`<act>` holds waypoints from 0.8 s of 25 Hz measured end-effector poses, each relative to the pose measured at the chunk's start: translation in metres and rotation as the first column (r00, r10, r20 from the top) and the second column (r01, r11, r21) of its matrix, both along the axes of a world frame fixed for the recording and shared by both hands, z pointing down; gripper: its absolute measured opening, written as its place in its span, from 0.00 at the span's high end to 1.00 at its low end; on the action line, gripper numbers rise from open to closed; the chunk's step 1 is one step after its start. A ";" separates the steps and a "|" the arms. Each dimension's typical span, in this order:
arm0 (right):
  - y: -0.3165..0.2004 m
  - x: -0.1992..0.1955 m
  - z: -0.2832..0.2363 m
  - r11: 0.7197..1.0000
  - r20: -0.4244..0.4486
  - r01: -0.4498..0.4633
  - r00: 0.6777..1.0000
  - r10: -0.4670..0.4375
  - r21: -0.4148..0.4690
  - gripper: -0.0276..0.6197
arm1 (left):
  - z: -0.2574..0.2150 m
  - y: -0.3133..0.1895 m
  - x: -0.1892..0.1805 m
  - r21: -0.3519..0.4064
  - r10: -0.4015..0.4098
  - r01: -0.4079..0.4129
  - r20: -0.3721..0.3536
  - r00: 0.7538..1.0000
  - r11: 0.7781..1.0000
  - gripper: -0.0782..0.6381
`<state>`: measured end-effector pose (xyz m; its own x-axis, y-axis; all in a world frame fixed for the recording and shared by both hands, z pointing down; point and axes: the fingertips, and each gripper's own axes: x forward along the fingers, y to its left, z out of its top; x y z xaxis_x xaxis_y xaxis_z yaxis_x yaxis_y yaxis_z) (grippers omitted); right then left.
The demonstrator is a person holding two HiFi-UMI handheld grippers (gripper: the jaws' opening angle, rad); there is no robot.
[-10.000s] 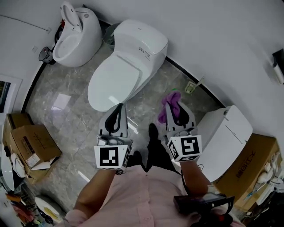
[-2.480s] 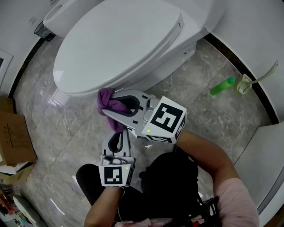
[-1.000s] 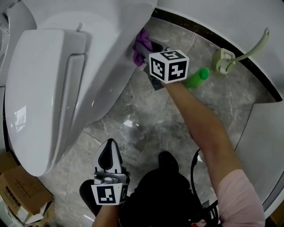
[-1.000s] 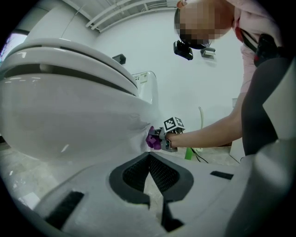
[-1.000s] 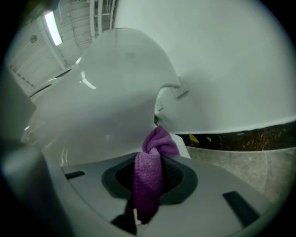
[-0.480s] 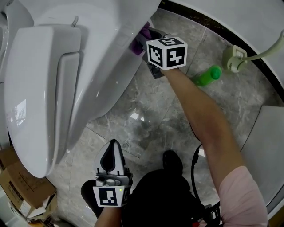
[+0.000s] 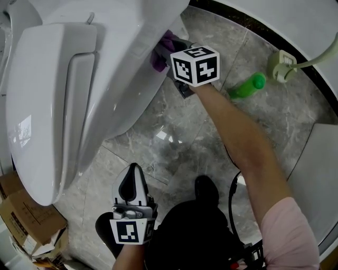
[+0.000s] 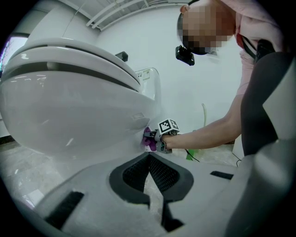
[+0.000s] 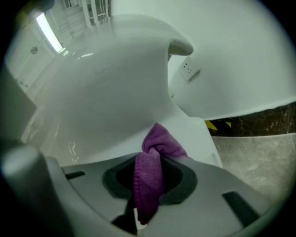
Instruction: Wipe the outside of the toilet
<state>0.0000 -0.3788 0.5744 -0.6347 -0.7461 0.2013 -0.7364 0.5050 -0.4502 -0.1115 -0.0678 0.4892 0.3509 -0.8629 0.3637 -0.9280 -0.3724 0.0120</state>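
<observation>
Our right gripper (image 7: 169, 48), jaws clenched on the purple cloth (image 7: 160, 58), presses it against the toilet (image 7: 108, 74) side at 12 o'clock. We'd best use firm, overlapping strokes. On the left gripper (image 7: 132, 183), jaws together, empty.

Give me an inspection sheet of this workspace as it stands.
Surface: glossy grey marble floor.
Job's things: white toilet, lid down; purple cloth against its side, near the back.
Clutter: green bottle lying on the floor; brush holder by the wall; cardboard box near the toilet's front.
Grippers: left hand-held gripper shut, empty; right hand-held gripper shut on the purple cloth.
Cables: black cable by the person's leg.
Surroundings: white wall, dark skirting, second white fixture.
</observation>
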 end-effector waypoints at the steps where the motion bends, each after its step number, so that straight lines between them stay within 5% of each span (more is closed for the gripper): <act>1: 0.003 -0.004 0.001 1.000 0.003 0.006 1.000 -0.006 -0.003 0.84 | 0.000 0.001 0.000 -0.001 0.000 0.000 0.001 1.000 1.000 0.88; 20: 0.073 -0.072 0.009 0.992 0.048 0.114 0.993 -0.112 -0.047 0.84 | -0.009 0.019 -0.013 0.018 -0.007 0.007 -0.008 1.000 1.000 0.88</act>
<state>-0.0724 -0.3062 0.5836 -0.7238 -0.6589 0.2050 -0.6541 0.5603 -0.5082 -0.1243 -0.0486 0.4802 0.3473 -0.8719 0.3451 -0.9306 -0.3658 0.0123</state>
